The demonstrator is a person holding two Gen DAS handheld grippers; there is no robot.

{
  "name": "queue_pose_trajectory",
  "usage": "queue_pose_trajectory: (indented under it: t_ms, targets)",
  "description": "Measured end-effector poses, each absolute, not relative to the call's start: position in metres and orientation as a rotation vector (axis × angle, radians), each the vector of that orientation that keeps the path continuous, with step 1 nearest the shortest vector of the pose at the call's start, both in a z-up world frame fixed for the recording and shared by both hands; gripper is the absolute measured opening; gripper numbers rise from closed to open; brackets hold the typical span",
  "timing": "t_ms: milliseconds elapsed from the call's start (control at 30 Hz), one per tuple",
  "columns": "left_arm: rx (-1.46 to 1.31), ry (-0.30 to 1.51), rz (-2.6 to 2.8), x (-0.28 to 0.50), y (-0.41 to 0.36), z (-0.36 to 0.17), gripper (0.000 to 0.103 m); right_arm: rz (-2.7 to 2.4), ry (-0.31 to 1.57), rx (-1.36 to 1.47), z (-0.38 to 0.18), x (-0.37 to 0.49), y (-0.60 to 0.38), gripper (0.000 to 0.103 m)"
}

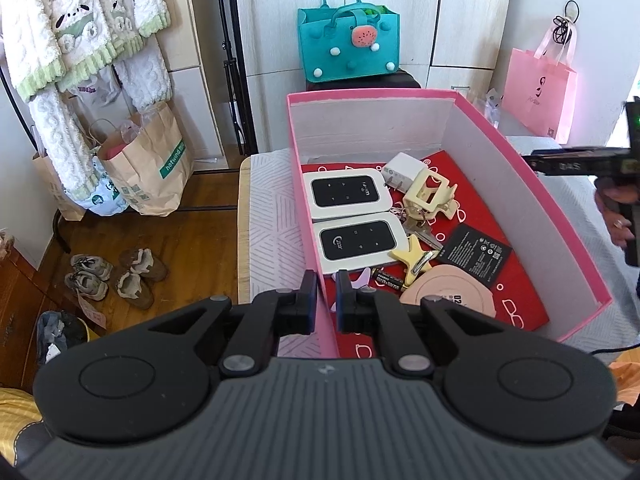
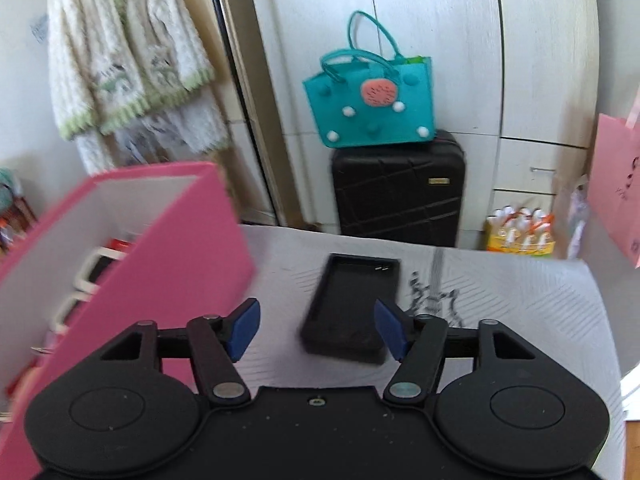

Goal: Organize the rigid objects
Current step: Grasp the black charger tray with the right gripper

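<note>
Left wrist view: the left tool (image 1: 325,298) pinches the near wall of the pink box (image 1: 532,184), which holds two white routers (image 1: 347,216).

Right wrist view: the right tool (image 2: 316,334) is spread above a black case (image 2: 348,304) lying on the bench (image 2: 520,300) beside the box.

Home, a lived-in bedroom or entry corner — fluffy white-and-green cardigans (image 1: 80,40) hang at a pale wall, paper shopping bags (image 1: 148,168) and two pairs of shoes (image 1: 116,276) sit on a wooden floor (image 1: 192,240). White wardrobe doors (image 2: 440,60) behind — a teal felt handbag (image 2: 372,108) on a black suitcase (image 2: 400,196), a pink gift bag (image 1: 540,88) hanging.
</note>
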State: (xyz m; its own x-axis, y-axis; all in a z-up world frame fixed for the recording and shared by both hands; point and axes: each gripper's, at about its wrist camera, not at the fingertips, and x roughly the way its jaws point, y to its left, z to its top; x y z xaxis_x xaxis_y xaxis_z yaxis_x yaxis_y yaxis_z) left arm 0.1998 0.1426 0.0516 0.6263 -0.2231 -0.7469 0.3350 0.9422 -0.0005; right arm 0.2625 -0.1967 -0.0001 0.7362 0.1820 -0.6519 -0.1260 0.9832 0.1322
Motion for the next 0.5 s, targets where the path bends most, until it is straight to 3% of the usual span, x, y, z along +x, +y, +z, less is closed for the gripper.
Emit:
queue_pose_trajectory:
  t_ms: [500]
  targets:
    - [0.132,0.843,-0.272,0.199,0.137,0.054,0.007,0.131,0.828,0.048,-0.030,0.319,-0.204,0.076]
